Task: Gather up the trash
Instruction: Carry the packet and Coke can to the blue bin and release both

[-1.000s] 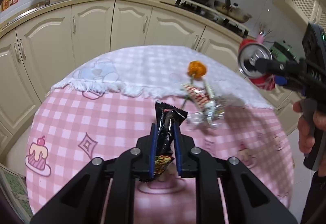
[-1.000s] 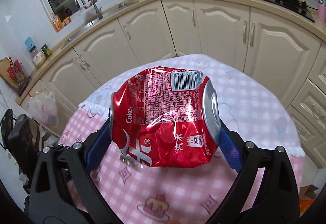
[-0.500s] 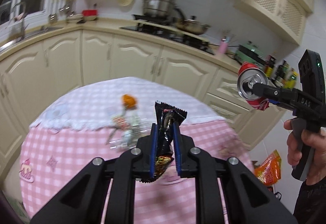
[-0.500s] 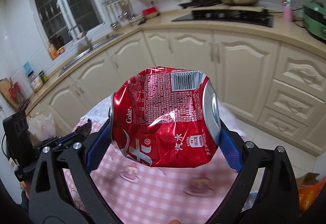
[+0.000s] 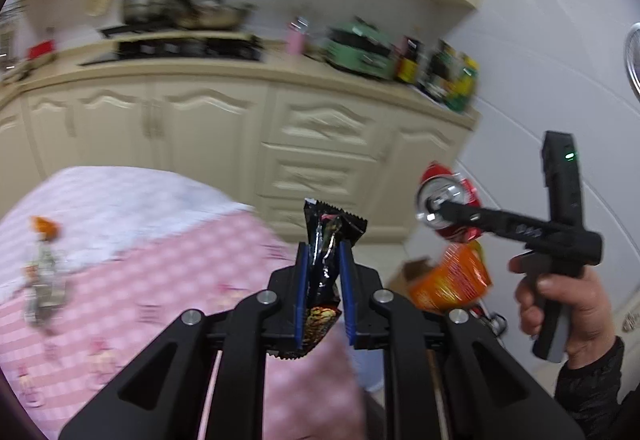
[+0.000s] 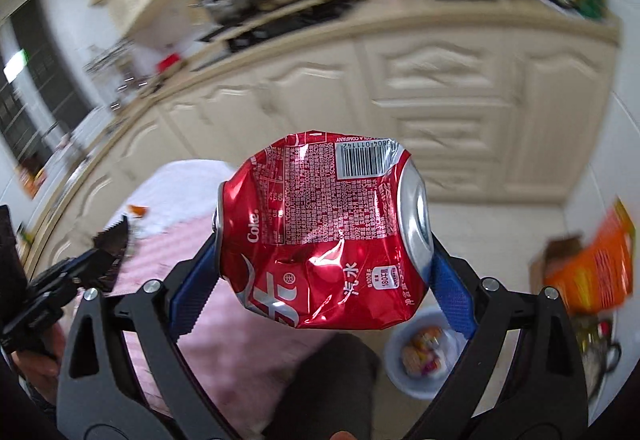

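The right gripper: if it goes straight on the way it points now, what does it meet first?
Probably the floor. The right gripper, shut on the can, points down past the table toward tiles before the cabinets; nothing nearer shows, though the can hides part.

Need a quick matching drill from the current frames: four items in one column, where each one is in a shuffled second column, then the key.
Items:
1. crushed red can
2. black snack wrapper
3. white bin
4. orange-topped litter

Places:
A. lying on the pink checked tablecloth
B. on the floor, under the can
C. clamped in the left gripper
D. clamped end to end in the right gripper

Pairs: 1-D, 2-C, 3-B, 4-A
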Demonstrator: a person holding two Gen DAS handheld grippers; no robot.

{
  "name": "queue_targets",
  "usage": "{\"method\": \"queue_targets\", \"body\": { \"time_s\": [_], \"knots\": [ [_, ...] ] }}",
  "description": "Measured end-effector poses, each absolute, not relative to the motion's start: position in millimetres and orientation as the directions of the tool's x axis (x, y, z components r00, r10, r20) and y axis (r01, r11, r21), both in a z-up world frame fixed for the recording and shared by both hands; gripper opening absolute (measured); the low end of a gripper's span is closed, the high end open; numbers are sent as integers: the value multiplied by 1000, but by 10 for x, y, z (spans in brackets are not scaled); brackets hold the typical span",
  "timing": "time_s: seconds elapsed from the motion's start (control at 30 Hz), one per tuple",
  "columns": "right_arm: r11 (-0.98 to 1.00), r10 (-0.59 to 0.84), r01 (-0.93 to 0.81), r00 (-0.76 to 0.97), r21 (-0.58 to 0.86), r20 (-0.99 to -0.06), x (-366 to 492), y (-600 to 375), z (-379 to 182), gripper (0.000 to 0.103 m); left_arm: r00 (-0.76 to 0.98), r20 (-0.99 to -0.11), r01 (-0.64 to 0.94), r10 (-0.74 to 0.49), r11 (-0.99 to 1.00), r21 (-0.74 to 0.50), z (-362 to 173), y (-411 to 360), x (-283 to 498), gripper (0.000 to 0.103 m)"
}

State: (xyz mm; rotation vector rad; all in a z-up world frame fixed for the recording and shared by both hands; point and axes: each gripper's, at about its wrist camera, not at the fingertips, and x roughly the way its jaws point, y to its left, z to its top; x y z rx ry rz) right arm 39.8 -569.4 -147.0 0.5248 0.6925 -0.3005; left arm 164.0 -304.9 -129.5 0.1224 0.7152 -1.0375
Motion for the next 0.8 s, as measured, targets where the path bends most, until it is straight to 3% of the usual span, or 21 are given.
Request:
{"method": "queue_targets", "body": {
  "time_s": [0.27,0.63,0.73,0.77,0.8],
  "knots": [
    [695,-74,597,614,401,-786,-83,-6206,-2425,93,44,-709,862,-704,385,-329,-1973,-4109,1282,14],
    [539,67,724,472,430,-879,-281,-6597,-3614,93,-159,-894,835,-419,426,-348,-3268,-5113,1151,16],
    [492,113,748,453,446,-884,-307,-6626,-3912,93,-188,-919,836,-346,435,-335,-3566,-5314,1172,26],
    [475,133,757,442,448,-887,-309,-6639,-4023,93,-191,-927,841,-323,433,-324,-3632,-5343,1180,44],
    [457,148,768,432,449,-889,-310,-6640,-4111,94,-167,-944,852,-285,439,-284,-3713,-5388,1185,51]
  ]
}}
